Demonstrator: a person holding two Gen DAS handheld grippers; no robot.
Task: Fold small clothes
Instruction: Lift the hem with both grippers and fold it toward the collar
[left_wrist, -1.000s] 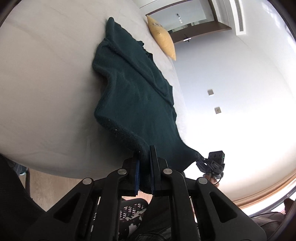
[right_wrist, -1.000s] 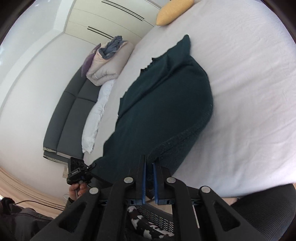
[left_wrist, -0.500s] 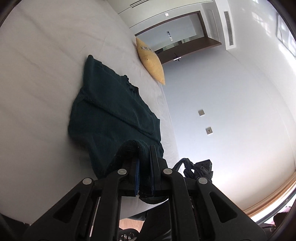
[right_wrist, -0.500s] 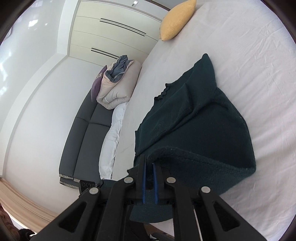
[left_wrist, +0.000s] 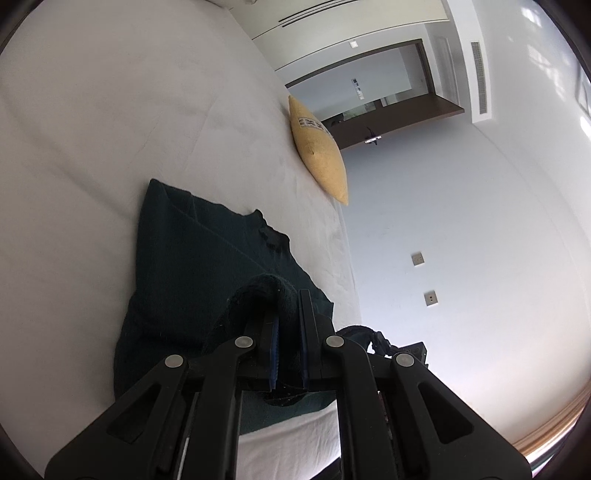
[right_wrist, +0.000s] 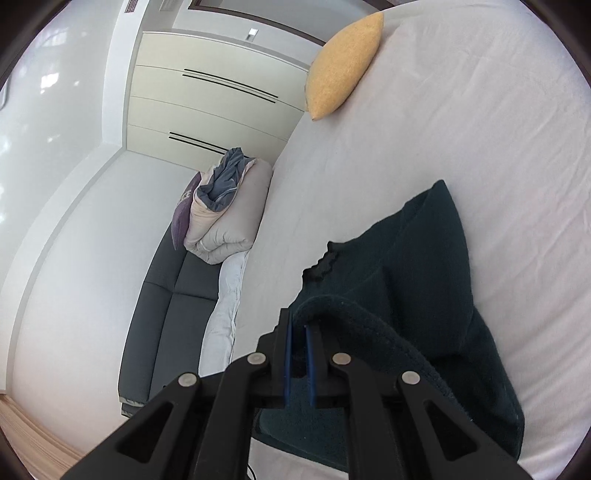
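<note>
Dark teal knitted sweater is lying on the white-sheeted bed, near the bed edge, with its lower hem lifted off the sheet and curling back over the body of the garment. The far part, neckline included, is resting flat (neck opening showing a small scalloped trim in the right wrist view). The sweater is looking partly doubled over, a thick rolled hem edge running from the right claw down toward the lower right of that view.

Left claw is clamping on a bunched fold of the hem, fabric filling the narrow gap between its blue-lined fingers. Right claw is pinching the hem too, knit cloth sitting between its blue pads and draping over the finger tips. Both claws are hovering above the sheet, close to the near edge of the bed.

Yellow textured cushion is lying at the far end of the bed, well apart from the sweater; same cushion in the right wrist view. Beside the bed, a dark grey sofa is carrying a folded beige duvet bundle with a blue-grey cloth on top and a purple pillow behind it. White wardrobe doors are standing past the sofa.
</note>
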